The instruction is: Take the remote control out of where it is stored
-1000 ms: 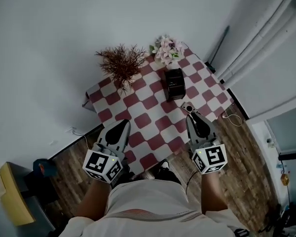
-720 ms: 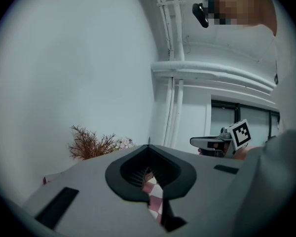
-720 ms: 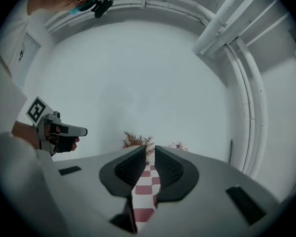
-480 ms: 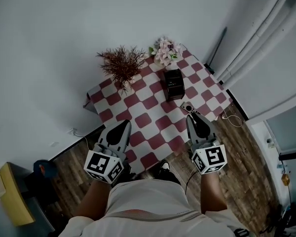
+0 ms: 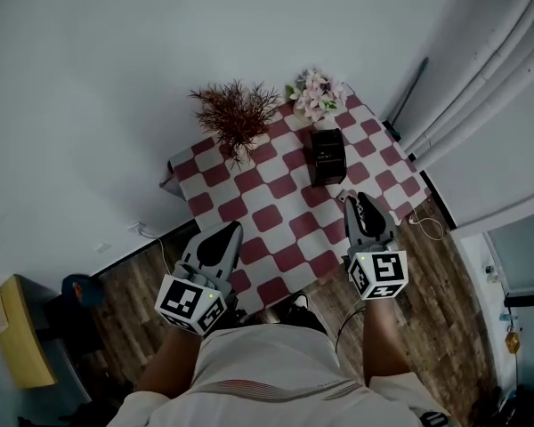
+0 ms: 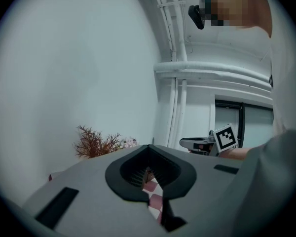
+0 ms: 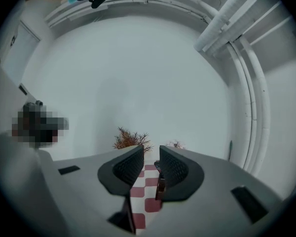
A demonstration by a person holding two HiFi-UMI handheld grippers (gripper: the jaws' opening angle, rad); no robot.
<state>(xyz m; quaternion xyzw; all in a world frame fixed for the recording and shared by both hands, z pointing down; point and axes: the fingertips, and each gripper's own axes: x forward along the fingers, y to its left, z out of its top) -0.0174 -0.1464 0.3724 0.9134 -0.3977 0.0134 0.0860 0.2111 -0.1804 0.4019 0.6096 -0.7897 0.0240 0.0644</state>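
Small table [image 5: 285, 225] under a red-and-white checked cloth.
We record three items toward its far edge: a dried reddish-brown shrub [image 5: 236, 114], a pink-and-white flower bunch [image 5: 316, 94] and a black rectangular box [image 5: 327, 156].

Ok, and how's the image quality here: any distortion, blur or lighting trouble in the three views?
Head view: dim and flat, no hard shadows; the checked tablecloth is sharp, the wall pipes bow from the wide lens. Left gripper view: round fisheye with black corners, the pipes curved, a mosaic patch up top. Right gripper view: same fisheye, even light, the dried plant small but clear.
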